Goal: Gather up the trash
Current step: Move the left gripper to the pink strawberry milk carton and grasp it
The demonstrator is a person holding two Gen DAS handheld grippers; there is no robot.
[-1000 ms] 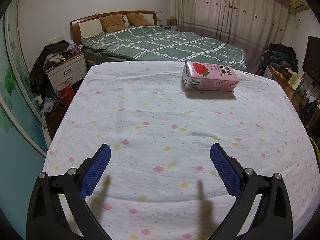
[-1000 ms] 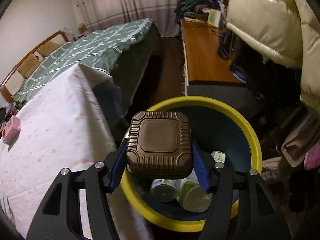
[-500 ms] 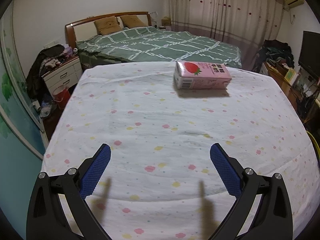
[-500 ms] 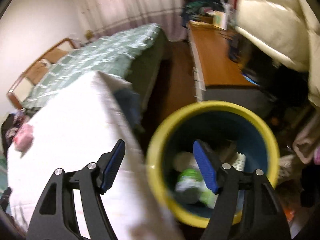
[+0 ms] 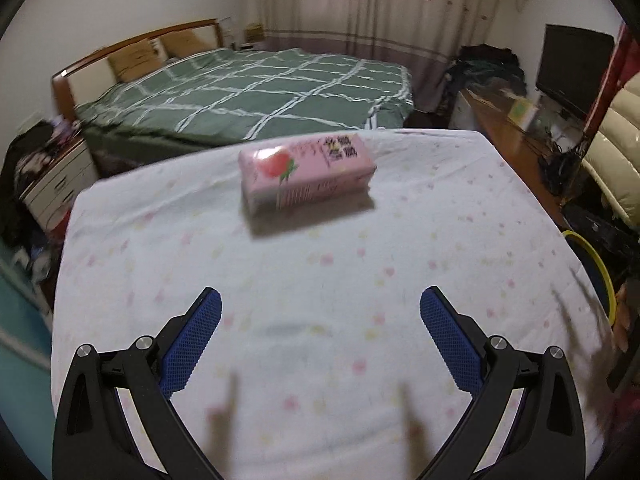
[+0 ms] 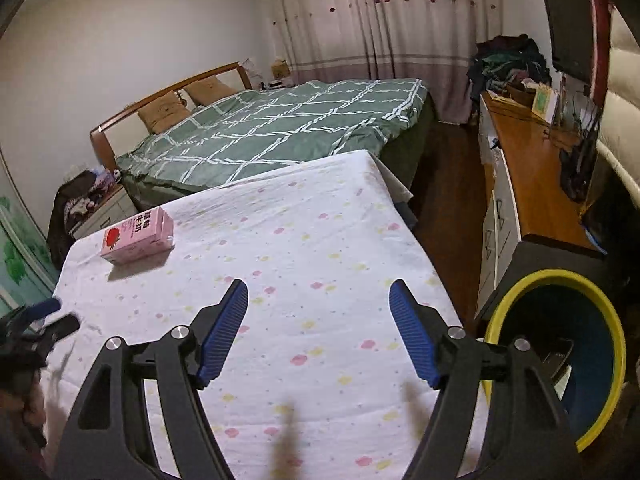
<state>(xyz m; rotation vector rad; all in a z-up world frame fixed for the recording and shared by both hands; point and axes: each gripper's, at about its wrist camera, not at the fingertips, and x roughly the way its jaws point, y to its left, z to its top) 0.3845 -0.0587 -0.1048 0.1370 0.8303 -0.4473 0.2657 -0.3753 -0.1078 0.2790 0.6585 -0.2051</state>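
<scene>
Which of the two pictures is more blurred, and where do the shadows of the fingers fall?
Left wrist view: motion-blurred, the pink milk carton smeared; finger shadows of the left hand-held gripper lie on the tablecloth. Right wrist view: sharper, carton print readable; the right hand-held gripper also casts shadows near the bottom edge.

- This is a bedroom in a home.
- A big bed [image 6: 280, 132] with a green checked cover and two brown pillows [image 6: 164, 110] fills the middle.
- Long curtains [image 6: 380, 20] hang behind the bed.
- A small drawer stand [image 5: 52, 184] sits beside the bed.
- A dark TV [image 6: 568, 24] stands right of the bed.
</scene>
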